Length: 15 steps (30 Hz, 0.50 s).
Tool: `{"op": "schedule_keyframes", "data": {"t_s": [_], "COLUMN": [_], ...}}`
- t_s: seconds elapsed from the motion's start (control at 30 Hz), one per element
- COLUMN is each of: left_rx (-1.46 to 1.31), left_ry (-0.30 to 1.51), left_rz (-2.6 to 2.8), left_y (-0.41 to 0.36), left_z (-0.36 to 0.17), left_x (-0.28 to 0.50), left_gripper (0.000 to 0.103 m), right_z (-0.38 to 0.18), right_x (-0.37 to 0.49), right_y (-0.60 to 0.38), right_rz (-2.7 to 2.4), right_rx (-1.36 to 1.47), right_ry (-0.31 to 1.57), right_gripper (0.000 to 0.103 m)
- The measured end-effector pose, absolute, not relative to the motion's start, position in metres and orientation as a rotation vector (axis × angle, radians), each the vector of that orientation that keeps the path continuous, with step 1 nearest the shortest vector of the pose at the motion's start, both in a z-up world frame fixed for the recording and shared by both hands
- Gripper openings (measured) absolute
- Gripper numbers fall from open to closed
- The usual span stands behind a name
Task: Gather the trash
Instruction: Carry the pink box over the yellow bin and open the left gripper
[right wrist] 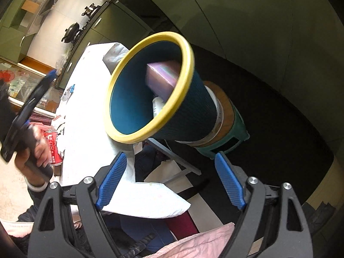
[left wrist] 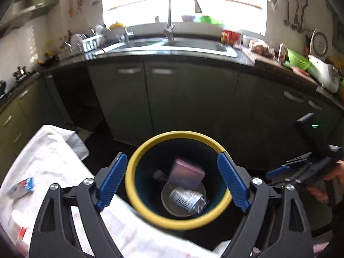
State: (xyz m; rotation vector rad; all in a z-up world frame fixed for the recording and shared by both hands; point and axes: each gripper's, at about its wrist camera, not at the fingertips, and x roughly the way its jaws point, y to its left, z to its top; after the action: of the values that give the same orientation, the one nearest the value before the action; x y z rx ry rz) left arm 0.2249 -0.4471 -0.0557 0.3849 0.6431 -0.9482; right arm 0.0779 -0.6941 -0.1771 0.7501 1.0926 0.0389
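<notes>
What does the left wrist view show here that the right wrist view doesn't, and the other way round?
Only the left wrist view shows the sink, faucet and dish rack, plus a plastic bottle lying in the bin's bottom. Only the right wrist view shows the green stool under the bin, a red can on the table, and a wok on the stove. Both show the yellow-rimmed bin with the purple box inside, the white-clothed table, and both grippers open and empty: left gripper, right gripper.

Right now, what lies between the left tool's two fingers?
In the left wrist view, the open left tool frames the yellow-rimmed bin. Inside it lie a pink box and a clear plastic bottle. Nothing is gripped.
</notes>
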Motion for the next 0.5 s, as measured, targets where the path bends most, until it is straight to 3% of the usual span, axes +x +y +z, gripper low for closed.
{"op": "schedule_keyframes", "data": {"t_s": [0.5], "left_rx": [0.303], "left_ry": [0.584], "left_rz": [-0.598], "left_y": [-0.223], "left_z": [-0.025], "left_x": [0.146], "left_gripper": [0.092], "right_z": [-0.155], "right_x": [0.111], "right_y": [-0.6], "right_rz": [0.162], "right_rx": [0.593], "right_ry": [1.137], "right_gripper": [0.08]}}
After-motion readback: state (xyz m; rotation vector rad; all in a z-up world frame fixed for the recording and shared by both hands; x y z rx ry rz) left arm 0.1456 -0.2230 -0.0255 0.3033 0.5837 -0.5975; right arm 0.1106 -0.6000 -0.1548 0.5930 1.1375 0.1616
